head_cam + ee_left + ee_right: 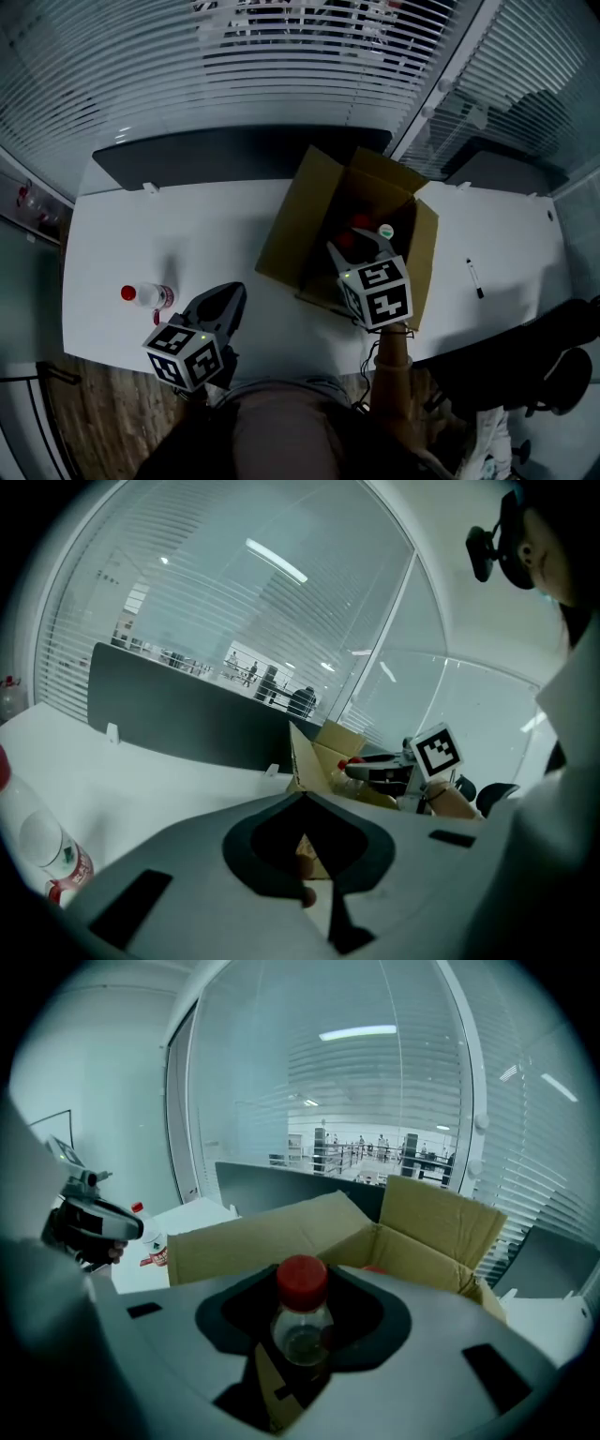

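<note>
Lying on the white table just left of the left claw, apart from it: a loose bottle with a red cap. Jaws there pressed together on nothing. Further right, the right claw clamped on a held bottle, also red-capped, above the open cardboard box, whose near flap lies below the jaws. Off to the right, a pen. Grip plain only in the right gripper view.

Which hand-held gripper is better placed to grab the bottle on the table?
Left. The left hand-held gripper sits beside the table bottle, jaws together, empty. The right hand-held gripper is at the cardboard box, clamped on a red-capped bottle.
</note>
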`<action>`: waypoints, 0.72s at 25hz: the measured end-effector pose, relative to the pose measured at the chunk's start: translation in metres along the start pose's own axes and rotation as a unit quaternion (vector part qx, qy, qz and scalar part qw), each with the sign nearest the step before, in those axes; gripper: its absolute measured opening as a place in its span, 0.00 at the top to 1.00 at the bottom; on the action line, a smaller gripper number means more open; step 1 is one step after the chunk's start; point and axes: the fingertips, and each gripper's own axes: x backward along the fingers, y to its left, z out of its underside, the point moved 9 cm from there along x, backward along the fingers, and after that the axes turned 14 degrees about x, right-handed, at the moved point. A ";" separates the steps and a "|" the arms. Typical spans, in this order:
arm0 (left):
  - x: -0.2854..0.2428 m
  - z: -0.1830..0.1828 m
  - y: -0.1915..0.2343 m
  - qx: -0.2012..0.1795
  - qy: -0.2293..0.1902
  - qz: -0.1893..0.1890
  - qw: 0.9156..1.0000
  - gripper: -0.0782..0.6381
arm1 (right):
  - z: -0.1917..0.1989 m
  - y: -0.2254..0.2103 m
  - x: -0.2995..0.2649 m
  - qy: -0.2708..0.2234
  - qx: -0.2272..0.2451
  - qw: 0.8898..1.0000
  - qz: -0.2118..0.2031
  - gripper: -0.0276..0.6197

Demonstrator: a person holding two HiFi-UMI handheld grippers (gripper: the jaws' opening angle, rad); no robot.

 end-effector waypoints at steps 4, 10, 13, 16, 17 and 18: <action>0.004 0.002 -0.005 -0.004 -0.002 0.004 1.000 0.88 | -0.011 -0.001 0.016 -0.031 0.004 0.999 0.006 0.71; 0.011 0.004 -0.016 -0.009 -0.010 0.013 1.000 0.88 | -0.030 -0.002 0.041 -0.063 0.022 0.998 0.012 0.71; 0.017 0.007 -0.021 -0.010 -0.014 0.016 1.000 0.88 | -0.037 0.000 0.054 -0.073 0.031 0.997 0.017 0.71; 0.022 0.010 -0.025 -0.010 -0.021 0.014 1.000 0.88 | -0.042 -0.001 0.067 -0.085 0.035 0.996 0.020 0.71; 0.023 0.012 -0.026 -0.009 -0.023 0.014 1.000 0.88 | -0.043 -0.001 0.071 -0.087 0.038 0.995 0.019 0.71; 0.025 0.013 -0.027 -0.009 -0.024 0.014 1.000 0.88 | -0.045 0.000 0.074 -0.089 0.040 0.995 0.017 0.71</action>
